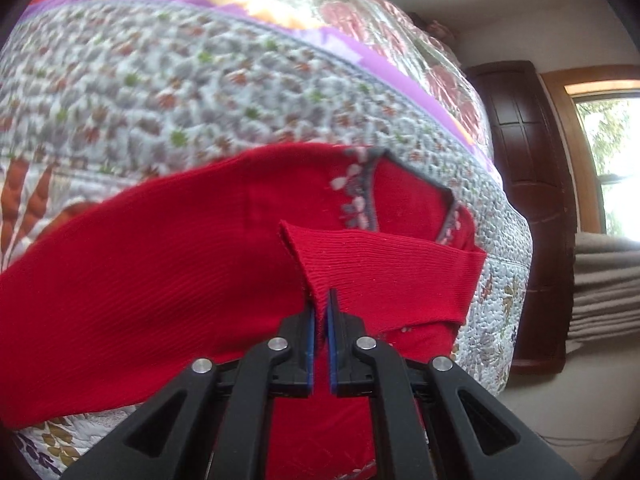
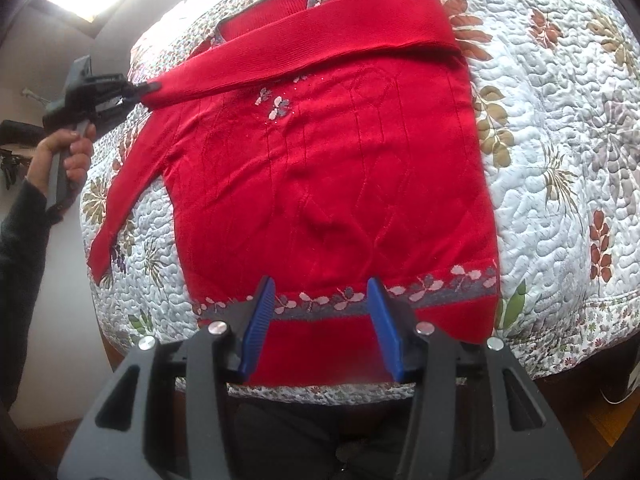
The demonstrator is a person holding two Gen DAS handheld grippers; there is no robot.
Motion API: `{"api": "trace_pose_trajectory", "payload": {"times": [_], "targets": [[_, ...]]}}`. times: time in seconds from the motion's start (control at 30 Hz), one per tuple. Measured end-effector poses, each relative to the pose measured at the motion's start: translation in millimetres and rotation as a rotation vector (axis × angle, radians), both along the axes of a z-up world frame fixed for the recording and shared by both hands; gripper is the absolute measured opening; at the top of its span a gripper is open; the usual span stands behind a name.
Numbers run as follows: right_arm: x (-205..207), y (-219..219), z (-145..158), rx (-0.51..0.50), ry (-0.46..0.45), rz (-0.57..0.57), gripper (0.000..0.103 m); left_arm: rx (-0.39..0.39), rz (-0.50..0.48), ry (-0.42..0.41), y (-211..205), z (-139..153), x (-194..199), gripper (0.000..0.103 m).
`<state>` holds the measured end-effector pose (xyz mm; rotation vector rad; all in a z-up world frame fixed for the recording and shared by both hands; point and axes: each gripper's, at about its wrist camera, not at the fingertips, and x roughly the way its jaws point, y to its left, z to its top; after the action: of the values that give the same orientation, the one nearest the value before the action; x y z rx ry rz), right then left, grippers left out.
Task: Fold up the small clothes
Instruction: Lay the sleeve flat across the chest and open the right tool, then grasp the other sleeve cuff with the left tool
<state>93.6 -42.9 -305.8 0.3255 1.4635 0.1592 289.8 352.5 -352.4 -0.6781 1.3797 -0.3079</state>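
Note:
A red knit sweater (image 2: 320, 184) lies flat, front up, on the quilted bedspread (image 2: 560, 120). It has a grey flowered hem band (image 2: 440, 296) and grey neckline trim (image 1: 372, 192). One sleeve (image 2: 304, 40) is drawn across the chest from the right shoulder toward the left. My left gripper (image 1: 321, 304) is shut on that sleeve's cuff (image 1: 380, 272); the right wrist view shows the left gripper (image 2: 150, 88) at the sweater's left edge, held by a hand (image 2: 76, 148). The other sleeve (image 2: 116, 208) lies out to the left. My right gripper (image 2: 321, 290) hovers open over the hem, holding nothing.
The bedspread's edge (image 2: 320, 392) drops off just below the hem, and its side (image 1: 500, 300) falls away at the right in the left wrist view. A dark wooden door (image 1: 520, 200), a window (image 1: 612, 160) and folded grey blankets (image 1: 608, 280) stand beyond the bed.

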Motion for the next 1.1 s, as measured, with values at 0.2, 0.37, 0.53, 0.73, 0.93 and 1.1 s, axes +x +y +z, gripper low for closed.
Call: {"api": "trace_pose_trajectory", "payload": {"times": [0.2, 0.37, 0.53, 0.73, 0.93, 1.1], "targets": [[1, 3, -6, 0.001, 0.016, 0.006, 0.048, 0.006, 0.026, 0.035, 13, -24, -1, 0.004], [3, 4, -6, -0.001, 0.017, 0.007, 0.048, 0.009, 0.023, 0.066, 18, -43, -2, 0.004], [4, 3, -8, -0.002, 0.025, 0.007, 0.048, 0.098, 0.079, 0.087, 30, -54, -3, 0.011], [7, -1, -7, 0.002, 0.022, -0.008, 0.048, 0.114, 0.151, -0.024, 31, -17, -17, 0.045], [11, 9, -6, 0.007, 0.020, 0.017, 0.048, -0.026, 0.054, 0.005, 0, -38, -11, 0.048], [11, 11, -3, 0.001, 0.018, 0.021, 0.048, -0.074, 0.097, 0.064, 10, -69, -16, 0.046]]}}
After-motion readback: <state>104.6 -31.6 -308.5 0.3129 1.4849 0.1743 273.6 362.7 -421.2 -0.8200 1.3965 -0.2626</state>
